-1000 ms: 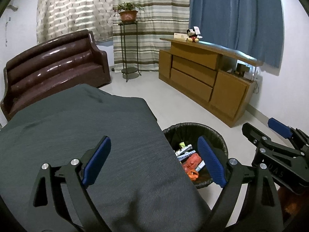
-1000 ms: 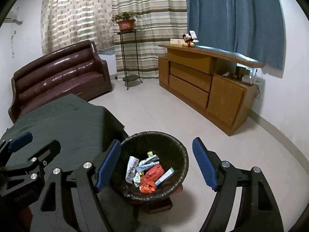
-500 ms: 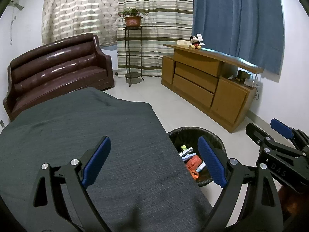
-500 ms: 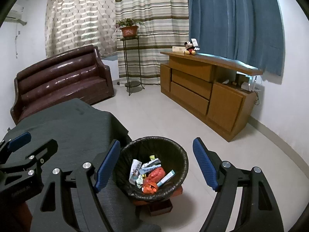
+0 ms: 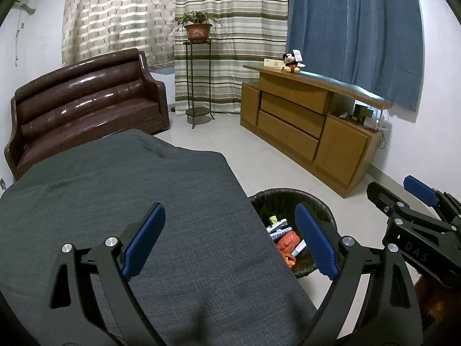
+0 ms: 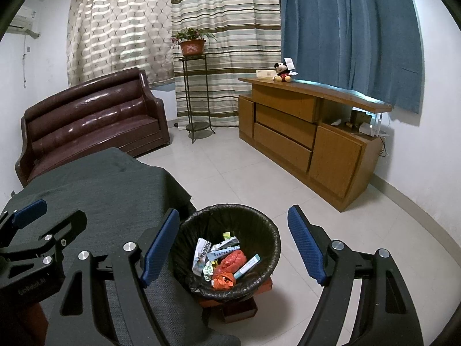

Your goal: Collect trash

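Observation:
A round bin with a black liner [image 6: 259, 227] stands on a small red stool beside the table; it also shows in the left wrist view [image 5: 288, 199]. Inside lie several wrappers and an orange bag [image 6: 230, 262]. My right gripper [image 6: 233, 245] is open and empty, held above the bin. My left gripper [image 5: 230, 239] is open and empty above the grey table cloth [image 5: 115, 190], near its right edge. No trash shows on the cloth.
A brown leather sofa [image 6: 92, 121] stands at the back left. A metal plant stand with a potted plant [image 6: 193, 43] is at the back. A wooden sideboard [image 6: 302, 132] with a Mickey toy [image 6: 283, 72] lines the right wall. Tiled floor lies between.
Both grippers have risen and pulled back a little, so the bin and table look lower and smaller. Both stay open and empty.

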